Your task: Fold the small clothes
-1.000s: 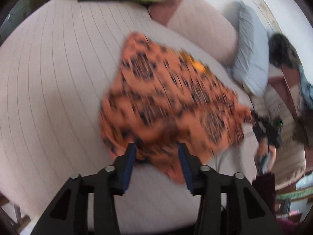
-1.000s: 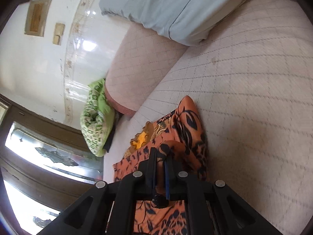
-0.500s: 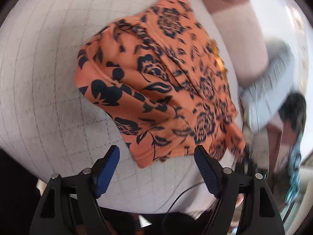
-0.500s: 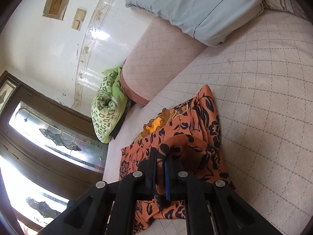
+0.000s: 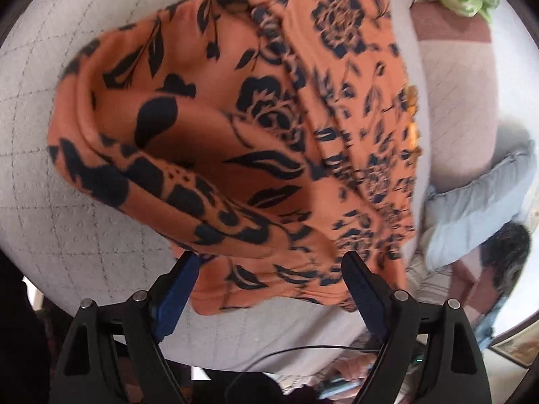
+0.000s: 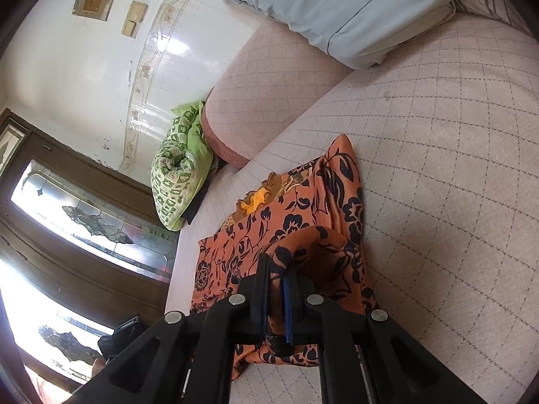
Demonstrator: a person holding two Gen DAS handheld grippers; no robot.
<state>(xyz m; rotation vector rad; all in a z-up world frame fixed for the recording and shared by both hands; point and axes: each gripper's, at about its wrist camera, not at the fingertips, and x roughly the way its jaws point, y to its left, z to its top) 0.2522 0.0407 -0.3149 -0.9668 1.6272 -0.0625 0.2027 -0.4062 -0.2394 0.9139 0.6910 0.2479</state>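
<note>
Orange floral garment (image 5: pixel 235 141) lying partly folded on the quilted bed (image 6: pixel 454 168). Left hand-held gripper (image 5: pixel 269 279), angled steeply down over the garment's near edge, jaws opening, nothing pinched. Right hand-held gripper (image 6: pixel 277 289), tilted slightly down, pressed together on a raised fold of the garment.

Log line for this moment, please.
left gripper: jaws opening over orange garment | right gripper: shut on garment fold | bed: garment partly folded
</note>
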